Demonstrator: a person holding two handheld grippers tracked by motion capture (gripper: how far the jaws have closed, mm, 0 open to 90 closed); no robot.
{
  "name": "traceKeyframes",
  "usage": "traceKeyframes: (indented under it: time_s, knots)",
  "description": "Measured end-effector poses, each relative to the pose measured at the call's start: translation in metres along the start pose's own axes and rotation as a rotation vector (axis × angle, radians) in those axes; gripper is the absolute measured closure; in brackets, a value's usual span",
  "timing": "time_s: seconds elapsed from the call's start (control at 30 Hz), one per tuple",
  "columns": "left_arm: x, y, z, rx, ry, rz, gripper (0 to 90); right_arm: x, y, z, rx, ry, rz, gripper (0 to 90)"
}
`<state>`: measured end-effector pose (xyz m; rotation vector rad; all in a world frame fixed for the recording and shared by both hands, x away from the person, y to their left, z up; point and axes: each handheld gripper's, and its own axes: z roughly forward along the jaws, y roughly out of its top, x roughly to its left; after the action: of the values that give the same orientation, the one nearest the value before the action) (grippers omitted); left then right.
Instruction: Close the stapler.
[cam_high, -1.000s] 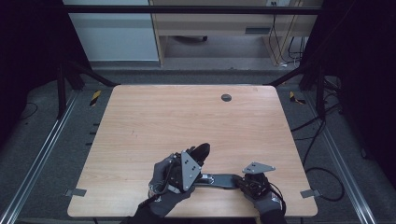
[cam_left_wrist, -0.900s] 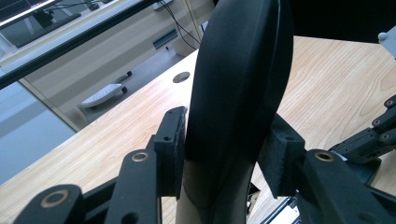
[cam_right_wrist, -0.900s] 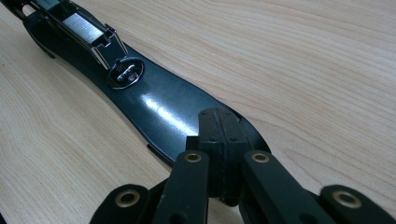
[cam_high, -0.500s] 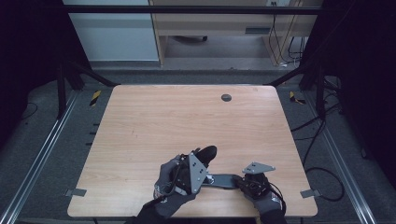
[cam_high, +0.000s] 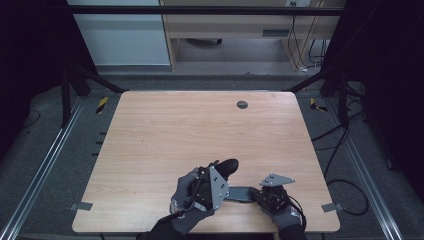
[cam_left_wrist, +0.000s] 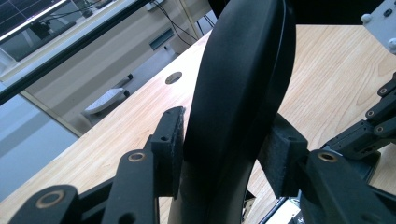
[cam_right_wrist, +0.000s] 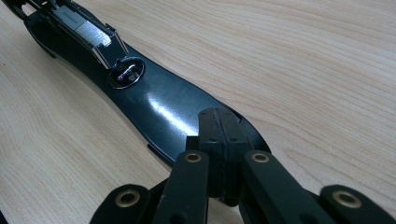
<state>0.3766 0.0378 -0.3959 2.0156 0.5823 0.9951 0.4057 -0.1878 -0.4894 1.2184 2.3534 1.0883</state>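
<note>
A black stapler lies hinged open near the table's front edge. Its flat base (cam_high: 241, 194) (cam_right_wrist: 173, 107) rests on the wood, and its curved top arm (cam_high: 228, 167) (cam_left_wrist: 243, 93) is raised. My left gripper (cam_high: 223, 173) (cam_left_wrist: 224, 149) holds that top arm between its pads (cam_left_wrist: 173, 137), which touch it on both sides; its jaws have just been opening a little. My right gripper (cam_high: 253, 195) (cam_right_wrist: 219, 126) is shut with nothing between its jaws. Its tips press down on the near end of the base. The silver staple channel (cam_right_wrist: 84, 29) shows beyond them.
The wooden table (cam_high: 200, 125) has a round cable hole (cam_high: 242, 104) (cam_left_wrist: 173, 77) near its far edge. Metal frame rails run along both sides, with a cabinet and desk on the floor beyond. Cables lie on the floor at the right.
My left hand has shifted slightly to the right with the raised top arm. The right gripper and the base have stayed put.
</note>
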Motion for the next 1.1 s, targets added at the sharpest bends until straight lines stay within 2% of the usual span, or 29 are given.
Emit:
traceKeyframes:
  time_s: [1.1]
  knots:
    - [-0.02, 0.0, 0.014, 0.02, -0.007, 0.078, 51.9, 0.0, 0.0, 0.0, -0.002, 0.005, 0.001, 90.0]
